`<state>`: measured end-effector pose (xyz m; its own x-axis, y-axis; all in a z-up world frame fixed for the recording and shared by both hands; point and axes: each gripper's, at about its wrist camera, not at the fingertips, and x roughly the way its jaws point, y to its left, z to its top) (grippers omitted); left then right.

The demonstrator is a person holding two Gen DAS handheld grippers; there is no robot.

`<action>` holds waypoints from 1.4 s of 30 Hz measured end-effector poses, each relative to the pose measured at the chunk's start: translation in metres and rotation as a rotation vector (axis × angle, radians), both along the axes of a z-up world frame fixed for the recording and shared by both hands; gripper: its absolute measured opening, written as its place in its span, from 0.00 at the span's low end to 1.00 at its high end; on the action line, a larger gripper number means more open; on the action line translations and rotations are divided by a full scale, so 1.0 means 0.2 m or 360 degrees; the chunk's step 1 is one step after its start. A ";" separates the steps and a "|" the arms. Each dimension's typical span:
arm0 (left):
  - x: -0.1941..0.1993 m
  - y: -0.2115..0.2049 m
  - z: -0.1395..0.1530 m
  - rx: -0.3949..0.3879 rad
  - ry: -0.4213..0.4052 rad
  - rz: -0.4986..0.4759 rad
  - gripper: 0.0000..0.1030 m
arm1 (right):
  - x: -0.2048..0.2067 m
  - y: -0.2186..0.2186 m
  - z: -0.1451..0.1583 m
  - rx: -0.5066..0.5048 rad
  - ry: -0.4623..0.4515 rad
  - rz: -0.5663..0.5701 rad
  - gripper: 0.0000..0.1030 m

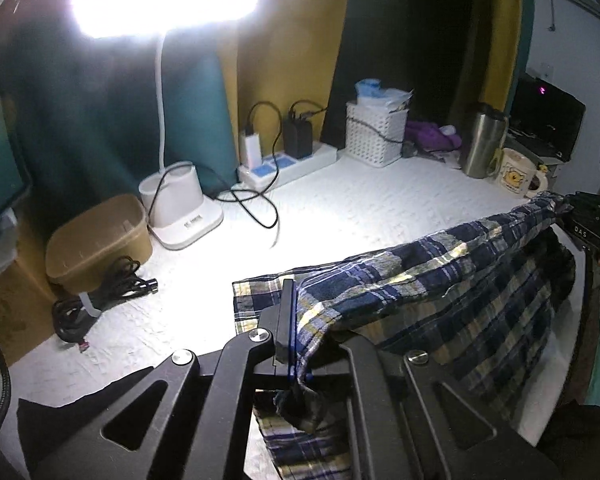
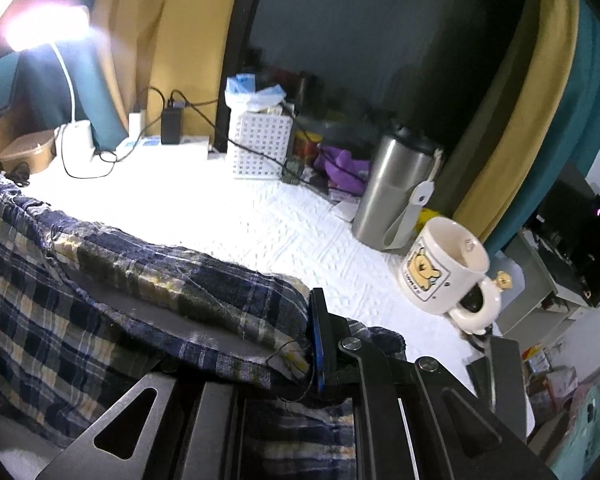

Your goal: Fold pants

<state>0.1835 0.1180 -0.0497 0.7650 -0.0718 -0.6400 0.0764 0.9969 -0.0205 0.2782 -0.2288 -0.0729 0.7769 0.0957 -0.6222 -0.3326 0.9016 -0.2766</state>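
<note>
The blue, yellow and white plaid pants lie partly on the white table cover, with their top edge lifted and stretched between the two grippers. My left gripper is shut on one end of that edge, the cloth bunched between its fingers. At the far right of the left wrist view, my right gripper pinches the other end. In the right wrist view the right gripper is shut on the pants, which run off to the left. A lower layer of the fabric hangs and rests beneath the raised edge.
A lit desk lamp, a brown box and a coiled black cable stand at the left. A power strip, white basket, steel tumbler and bear mug line the back and right.
</note>
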 end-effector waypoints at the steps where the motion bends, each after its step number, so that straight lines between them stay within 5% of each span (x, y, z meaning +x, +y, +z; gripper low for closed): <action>1: 0.03 0.02 -0.02 -0.0018 0.0023 0.0011 0.05 | 0.03 0.01 -0.02 -0.0003 0.0018 -0.0004 0.10; 9: 0.22 0.10 -0.17 -0.0068 0.0158 0.0071 0.08 | 0.20 0.05 -0.14 -0.0033 0.0146 -0.0025 0.10; 13: 0.28 0.16 -0.22 -0.0076 0.0198 0.0140 0.24 | 0.27 0.06 -0.20 -0.0039 0.0200 -0.0046 0.10; 19: 0.34 0.30 -0.28 -0.0071 0.0256 0.0293 0.25 | 0.34 0.09 -0.25 -0.0081 0.0258 -0.0067 0.10; 26: 0.33 0.35 -0.29 -0.0114 0.0251 0.0274 0.25 | 0.41 0.12 -0.27 -0.0125 0.0326 -0.0091 0.12; 29: 0.35 0.33 -0.30 -0.0110 0.0257 0.0232 0.25 | 0.44 0.11 -0.24 -0.0132 0.0319 -0.0137 0.42; 31: 0.37 0.32 -0.31 -0.0106 0.0265 0.0210 0.25 | 0.45 0.09 -0.22 -0.0109 0.0316 -0.0150 0.84; 32: 0.39 0.31 -0.32 -0.0108 0.0269 0.0207 0.25 | 0.46 0.08 -0.20 -0.0099 0.0306 -0.0173 0.94; 39: 0.44 0.34 -0.33 -0.0115 0.0294 0.0301 0.26 | 0.52 -0.06 -0.12 0.0037 0.0289 -0.0349 0.98; 42: 0.39 0.33 -0.29 -0.0133 0.0273 0.0286 0.40 | 0.48 -0.07 -0.08 0.0040 0.0257 -0.0338 0.98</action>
<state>0.2616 0.1834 -0.1077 0.6511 -0.0024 -0.7590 -0.1136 0.9884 -0.1005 0.3736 -0.2424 -0.0894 0.6722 -0.0419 -0.7392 -0.1733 0.9618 -0.2121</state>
